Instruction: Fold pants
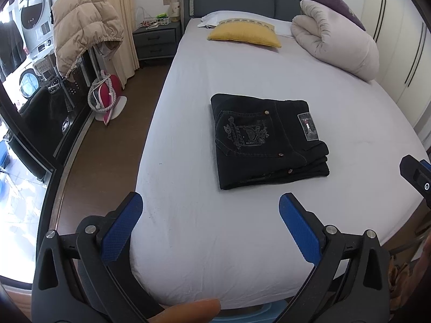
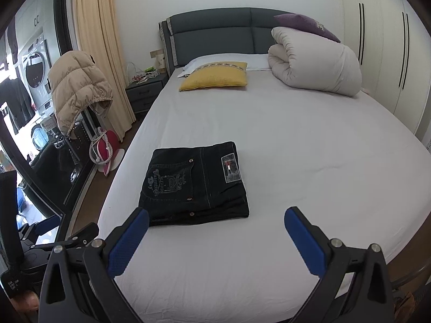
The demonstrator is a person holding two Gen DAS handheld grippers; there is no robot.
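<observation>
The pants [image 1: 266, 140] [image 2: 196, 185] lie folded into a compact dark rectangle on the white sheet of the bed [image 1: 242, 242] [image 2: 309, 161], back pocket and waistband label facing up, near the foot and toward the left side. Nothing lies on the sheet between them and either tool. The left gripper [image 1: 210, 218] hangs over the near edge of the bed with its jaws spread wide and holding nothing; the right gripper [image 2: 215, 234] sits likewise, jaws released, just short of the pants. Far off by the headboard rest a yellow cushion [image 1: 243, 35] [image 2: 215, 76], a rolled duvet [image 1: 336, 40] [image 2: 315, 62] and a purple pillow [image 1: 334, 4] [image 2: 307, 25]. Left of the bed a beige puffer jacket [image 1: 83, 27] [image 2: 78, 86] hangs beside a nightstand [image 1: 155, 40] [image 2: 142, 94].
</observation>
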